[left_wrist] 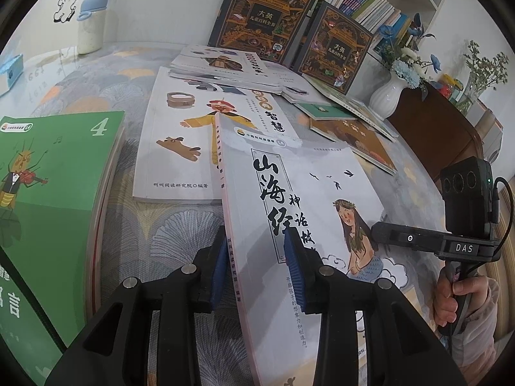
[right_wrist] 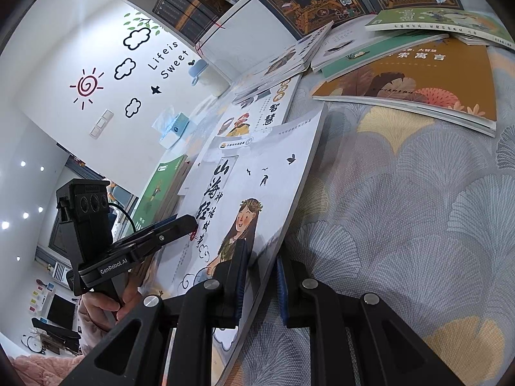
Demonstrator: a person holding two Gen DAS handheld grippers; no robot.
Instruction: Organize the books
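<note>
A white storybook [left_wrist: 322,193] with black brush title and a mermaid girl on its cover is held tilted above the patterned tablecloth [left_wrist: 154,225]. My left gripper [left_wrist: 257,263] is shut on its spine edge, one blue pad on the cover, the other behind the spine. My right gripper [right_wrist: 260,275] is shut on the opposite long edge of the same book [right_wrist: 257,167]. Each gripper shows in the other's view: the right gripper [left_wrist: 376,230] at the book's right edge, the left gripper [right_wrist: 185,223] at the left edge.
A green book [left_wrist: 48,177] lies at left, a white picture book [left_wrist: 180,135] under the held book's far end. Further back lie loose books, an orange book [right_wrist: 418,77], two dark encyclopedias [left_wrist: 260,13] upright against shelves, and a white vase [left_wrist: 386,96]. A hand [left_wrist: 450,292] holds the right handle.
</note>
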